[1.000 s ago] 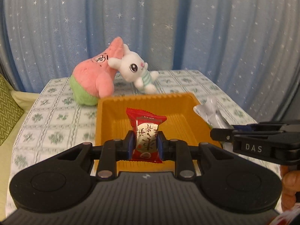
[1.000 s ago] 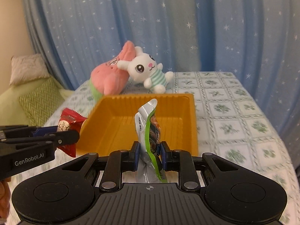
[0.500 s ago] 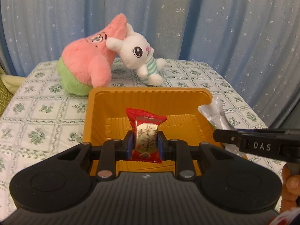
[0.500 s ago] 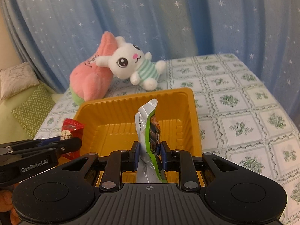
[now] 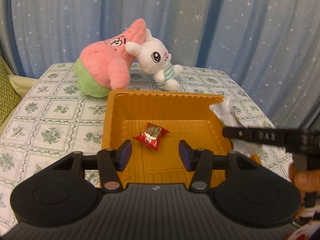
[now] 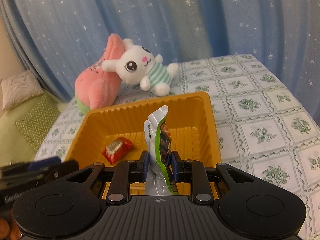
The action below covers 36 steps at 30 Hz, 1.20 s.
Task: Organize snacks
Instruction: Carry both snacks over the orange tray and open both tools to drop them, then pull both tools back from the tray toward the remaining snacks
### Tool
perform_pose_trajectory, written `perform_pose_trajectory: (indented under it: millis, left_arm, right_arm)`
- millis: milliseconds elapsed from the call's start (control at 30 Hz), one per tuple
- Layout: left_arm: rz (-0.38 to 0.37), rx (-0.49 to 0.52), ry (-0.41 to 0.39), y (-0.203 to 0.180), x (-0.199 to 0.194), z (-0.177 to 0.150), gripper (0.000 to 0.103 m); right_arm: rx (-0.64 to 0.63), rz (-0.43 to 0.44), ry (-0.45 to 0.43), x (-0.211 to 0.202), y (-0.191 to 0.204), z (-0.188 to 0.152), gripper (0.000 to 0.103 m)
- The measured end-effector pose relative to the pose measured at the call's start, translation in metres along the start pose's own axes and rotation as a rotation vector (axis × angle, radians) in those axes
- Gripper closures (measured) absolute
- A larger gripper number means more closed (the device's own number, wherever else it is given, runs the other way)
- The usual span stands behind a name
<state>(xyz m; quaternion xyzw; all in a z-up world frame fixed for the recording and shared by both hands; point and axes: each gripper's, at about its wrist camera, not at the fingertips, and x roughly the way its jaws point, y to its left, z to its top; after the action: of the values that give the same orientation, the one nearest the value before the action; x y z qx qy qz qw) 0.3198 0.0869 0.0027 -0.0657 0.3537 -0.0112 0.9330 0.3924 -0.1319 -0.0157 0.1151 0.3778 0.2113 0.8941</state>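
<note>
Red candy (image 5: 152, 137) lies in the orange tray (image 5: 160, 98); your left gripper (image 5: 155, 155) hangs spread above it. Right gripper (image 6: 159, 163) pinches the silver-green pouch (image 6: 158, 132) over the tray; lower and let go next.

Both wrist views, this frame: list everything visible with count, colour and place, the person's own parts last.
tray: 1, orange, on the table, near side
red candy: 1, red wrapper, lying on the tray floor
snack pouch: 1, silver and green, upright above the tray
star plush: 1, pink and green, behind the tray
bunny plush: 1, white, leaning on the star plush
tablecloth: 1, white with green print
curtain: 1, blue, starred, behind
cushion: 1, green zigzag, left
left gripper: open, empty
right gripper: shut on the snack pouch
</note>
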Motion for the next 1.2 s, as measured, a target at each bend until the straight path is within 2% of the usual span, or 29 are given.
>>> perform_pose_trajectory:
  millis: [33,100,133,167,400,633,867,1000,1200]
  left_arm:
    - [0.003,0.0,-0.004,0.0,-0.004,-0.002,0.047]
    - [0.003,-0.009,-0.014,0.0,-0.014,-0.008,0.043]
    - [0.003,-0.015,-0.018,0.0,-0.019,-0.011,0.041]
    - [0.005,-0.019,-0.019,0.0,-0.023,-0.014,0.039]
    - [0.02,-0.043,-0.028,-0.005,-0.066,-0.05,0.03]
    - [0.04,-0.044,-0.028,-0.017,-0.119,-0.09,0.023]
    - [0.054,-0.051,-0.034,-0.029,-0.168,-0.13,0.019]
    - [0.068,-0.019,-0.025,-0.037,-0.19,-0.15,0.018]
    - [0.066,-0.025,-0.004,-0.041,-0.213,-0.176,0.018]
  right_arm:
    - [0.005,0.015,0.0,0.0,-0.001,0.001,0.073]
    - [0.014,0.015,-0.002,-0.005,-0.003,0.002,0.057]
    - [0.013,0.009,-0.013,-0.009,-0.004,0.001,0.045]
    - [0.009,0.004,-0.023,-0.014,-0.004,0.0,0.039]
    - [0.0,-0.04,-0.043,-0.066,-0.01,-0.03,0.039]
    - [0.024,-0.083,-0.022,-0.136,-0.008,-0.093,0.039]
    - [0.111,-0.112,-0.01,-0.2,-0.001,-0.152,0.039]
    - [0.081,-0.134,-0.005,-0.224,0.008,-0.179,0.039]
    - [0.049,-0.135,0.011,-0.244,0.023,-0.207,0.039]
